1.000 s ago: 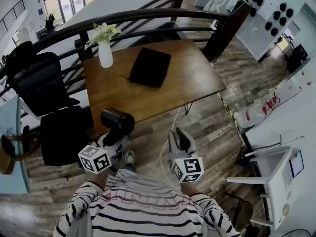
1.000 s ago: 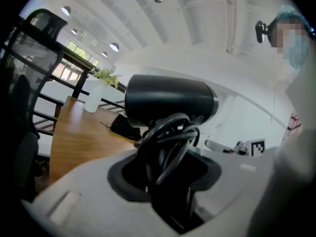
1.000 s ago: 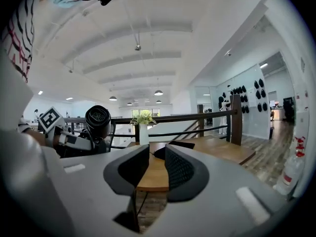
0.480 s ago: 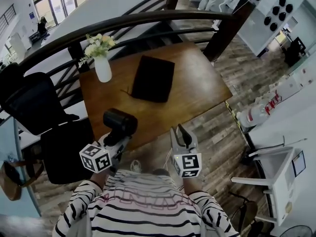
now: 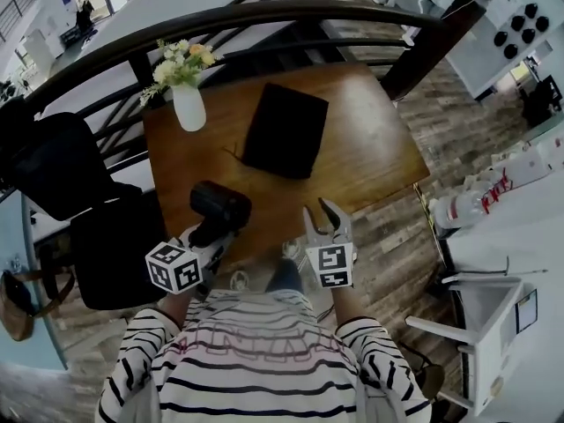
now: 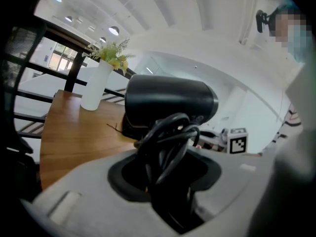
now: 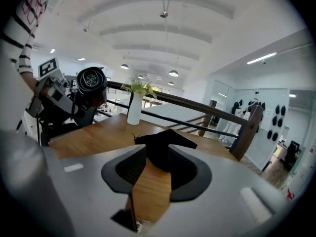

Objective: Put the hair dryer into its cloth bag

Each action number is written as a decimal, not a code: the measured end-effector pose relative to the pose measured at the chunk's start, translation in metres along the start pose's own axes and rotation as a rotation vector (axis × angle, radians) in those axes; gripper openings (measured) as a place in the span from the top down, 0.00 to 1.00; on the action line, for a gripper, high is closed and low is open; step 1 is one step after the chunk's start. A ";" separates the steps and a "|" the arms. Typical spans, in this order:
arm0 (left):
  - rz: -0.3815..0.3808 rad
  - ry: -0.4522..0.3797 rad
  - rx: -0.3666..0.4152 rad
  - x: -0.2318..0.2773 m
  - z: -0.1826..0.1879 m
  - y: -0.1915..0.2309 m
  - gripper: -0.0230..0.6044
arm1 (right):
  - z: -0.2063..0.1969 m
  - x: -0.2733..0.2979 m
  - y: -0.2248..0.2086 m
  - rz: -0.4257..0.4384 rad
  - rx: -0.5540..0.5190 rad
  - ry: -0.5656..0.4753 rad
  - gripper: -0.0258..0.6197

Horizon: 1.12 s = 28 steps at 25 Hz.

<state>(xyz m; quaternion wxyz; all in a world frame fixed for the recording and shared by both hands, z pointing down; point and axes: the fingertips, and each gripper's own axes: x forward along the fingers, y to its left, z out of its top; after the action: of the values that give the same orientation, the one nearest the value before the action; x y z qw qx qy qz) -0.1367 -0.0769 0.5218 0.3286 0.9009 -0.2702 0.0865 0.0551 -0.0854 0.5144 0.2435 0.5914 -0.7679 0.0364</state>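
Status: left tongs are clamped on the hair dryer at its handle, with the coiled cord caught in the same grip. The dryer hangs over the near edge of the table, nozzle end up. Right tongs have just been opening; they stand wide with nothing between them, pointed at the cloth bag. The bag lies flat mid-table, well apart from both tongs.

Risks as I see them:
- The bag is flat and its mouth looks closed. If the right tongs pinch both layers instead of one, there's no opening and the dryer just shoves the bag along the table.
- The bag looks light and the wood slick. Unless it's pinned, it likely slides towards the far edge.
- The cord is only trapped, not tied. It could spring loose and snag on the bag's mouth.
- The grip sits over handle plus cord, so it's uneven. The heavy head may swivel in the tongs.
- The vase stands near the bag's left side. A wide left swing tips it.
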 end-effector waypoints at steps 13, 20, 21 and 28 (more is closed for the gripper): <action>0.186 0.008 -0.073 0.074 -0.007 0.029 0.70 | -0.049 0.121 -0.037 0.246 -0.416 0.137 0.74; 0.249 0.047 -0.080 0.101 -0.017 0.041 0.70 | -0.072 0.164 -0.038 0.396 -0.539 0.180 0.76; 0.258 0.050 -0.081 0.104 -0.018 0.044 0.70 | -0.075 0.169 -0.036 0.416 -0.555 0.185 0.76; 0.309 0.084 -0.086 0.124 -0.022 0.051 0.70 | -0.090 0.189 -0.043 0.507 -0.645 0.221 0.81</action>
<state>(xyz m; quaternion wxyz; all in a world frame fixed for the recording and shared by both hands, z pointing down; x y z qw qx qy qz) -0.0600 -0.1482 0.6079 0.3606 0.8294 -0.3948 0.1618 0.0905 -0.2355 0.6622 0.4801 0.2697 -0.8305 -0.0838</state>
